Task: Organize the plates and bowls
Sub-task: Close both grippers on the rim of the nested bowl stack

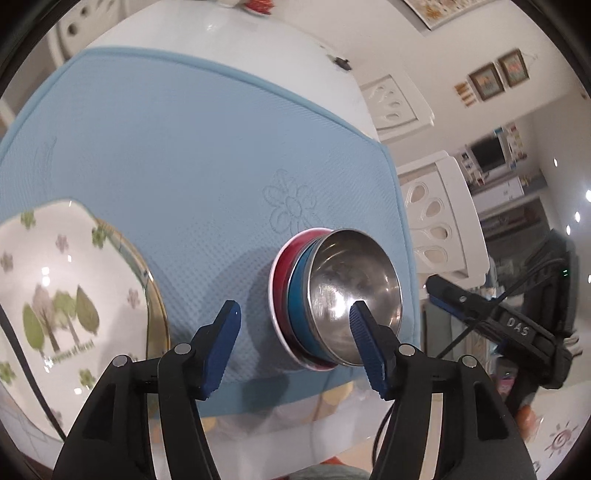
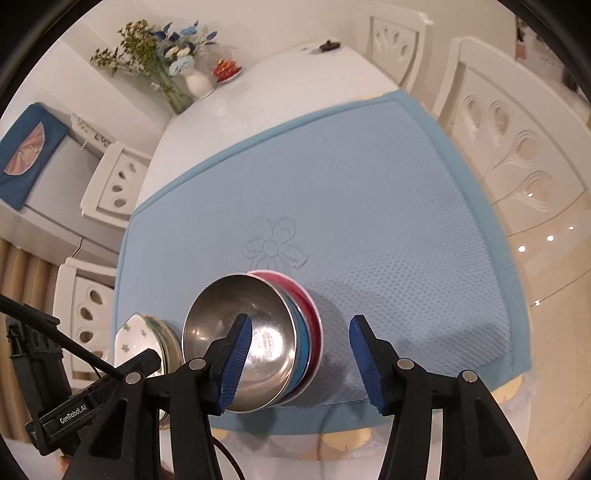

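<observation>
Three bowls sit nested on a light blue mat (image 1: 184, 147): a steel bowl (image 1: 351, 273) on top, a blue bowl (image 1: 299, 295) under it and a red bowl (image 1: 282, 273) at the bottom. My left gripper (image 1: 295, 308) hangs open above the stack's left side, one finger over the steel rim, with nothing pinched. My right gripper (image 2: 300, 321) is open over the stack's right side; the steel bowl (image 2: 229, 306) lies behind its left finger. A white plate with a tree print (image 1: 66, 295) rests on a gold-rimmed plate at the mat's left.
The mat covers the near end of a white table (image 1: 221, 33). White chairs (image 1: 439, 229) stand close along its sides. At the far end are a vase of flowers (image 2: 173, 85) and a small red dish (image 2: 226, 70). The stack is near the table's front edge.
</observation>
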`<state>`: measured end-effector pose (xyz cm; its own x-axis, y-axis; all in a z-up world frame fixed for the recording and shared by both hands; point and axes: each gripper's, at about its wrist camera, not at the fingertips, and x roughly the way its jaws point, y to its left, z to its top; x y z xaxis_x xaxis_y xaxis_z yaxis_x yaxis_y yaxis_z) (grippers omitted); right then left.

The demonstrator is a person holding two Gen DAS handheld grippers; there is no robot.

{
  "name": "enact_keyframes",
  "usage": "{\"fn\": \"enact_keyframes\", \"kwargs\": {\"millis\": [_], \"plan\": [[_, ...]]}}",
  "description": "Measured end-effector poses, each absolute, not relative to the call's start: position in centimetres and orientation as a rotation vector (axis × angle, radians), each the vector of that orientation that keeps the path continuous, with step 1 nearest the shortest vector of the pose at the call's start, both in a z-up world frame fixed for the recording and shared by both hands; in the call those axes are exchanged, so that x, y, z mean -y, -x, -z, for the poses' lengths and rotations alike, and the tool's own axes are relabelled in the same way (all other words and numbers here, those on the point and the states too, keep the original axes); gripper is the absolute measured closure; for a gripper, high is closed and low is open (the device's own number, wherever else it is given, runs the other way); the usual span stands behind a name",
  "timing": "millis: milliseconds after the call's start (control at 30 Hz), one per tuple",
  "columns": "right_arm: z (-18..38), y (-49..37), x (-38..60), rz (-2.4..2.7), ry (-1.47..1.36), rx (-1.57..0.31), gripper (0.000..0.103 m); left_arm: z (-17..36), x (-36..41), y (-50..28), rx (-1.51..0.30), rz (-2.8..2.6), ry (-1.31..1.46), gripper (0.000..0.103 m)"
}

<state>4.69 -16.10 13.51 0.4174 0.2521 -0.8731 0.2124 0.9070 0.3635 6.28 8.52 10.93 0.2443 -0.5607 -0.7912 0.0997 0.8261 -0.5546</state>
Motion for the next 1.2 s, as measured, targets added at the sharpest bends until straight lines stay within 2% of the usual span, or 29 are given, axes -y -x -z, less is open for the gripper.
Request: {"fn": "enact_keyframes", "kwargs": {"millis": [367, 633, 933, 1000, 1200], "plan": [[-8.9, -6.9, 16.6, -0.220, -0.440, -1.282, 0.050, -8.2, -6.7, -5.4, -1.281, 0.317, 0.579, 0.044], [-6.7, -8.0, 15.8, -0.325, -0.373, -1.338, 0.050, -7.4, -5.9, -5.0, -1.247, 0.190, 0.563, 0.044], [-5.0, -9.3, 14.1, -0.375, -0.229, -1.349, 0.050, -6.7, -3.9, -5.9, -1.235, 0.128, 0.454, 0.050], [-4.6, -9.4, 13.9, -0.385, -0.220, -1.351, 0.050, -6.3, -3.6, -6.1, -1.242, 0.130, 0.451, 0.054], [-4.0, -9.9, 13.7, -0.421, -0.227, -1.344, 0.050, -5.4, -3.2, -6.5, -1.265, 0.128, 0.435, 0.057]]}}
